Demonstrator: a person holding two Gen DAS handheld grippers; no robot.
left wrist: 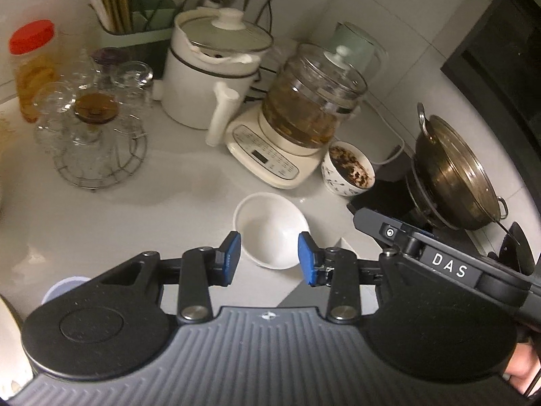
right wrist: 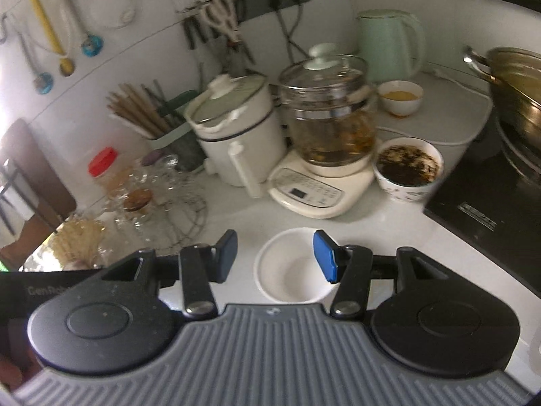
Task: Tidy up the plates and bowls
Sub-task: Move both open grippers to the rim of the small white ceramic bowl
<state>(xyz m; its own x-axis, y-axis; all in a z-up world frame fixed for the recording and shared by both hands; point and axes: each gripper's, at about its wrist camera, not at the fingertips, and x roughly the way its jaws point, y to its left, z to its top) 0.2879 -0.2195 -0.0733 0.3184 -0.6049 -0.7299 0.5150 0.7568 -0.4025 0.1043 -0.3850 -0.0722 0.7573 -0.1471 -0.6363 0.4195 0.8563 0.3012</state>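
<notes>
**White bowl between both sets of fingers**

Your left gripper (left wrist: 269, 257) hangs above the white bowl (left wrist: 270, 230), its blue fingers (left wrist: 233, 257) parted with nothing pressed between them; the bowl shows through the gap, lower down on the tabletop (left wrist: 135, 216). Your right gripper (right wrist: 275, 257) is spread too and grips nothing; its right finger (right wrist: 325, 255) sits over the bowl's (right wrist: 290, 267) rim, and you cannot tell from here whether it touches.

The bowl stands upright and empty near the tabletop's front edge. Just behind it stands the tea maker (left wrist: 304, 115), with a patterned bowl (left wrist: 348, 169) of dark contents beside it, by the hob (right wrist: 490, 209). A wok (left wrist: 453, 169) rests on the hob. Toward the left edge stands a wire rack of glasses (left wrist: 91, 128). A small bowl (right wrist: 400, 96) of yellow liquid stands by the back wall, near the kettle (right wrist: 389, 44).
</notes>
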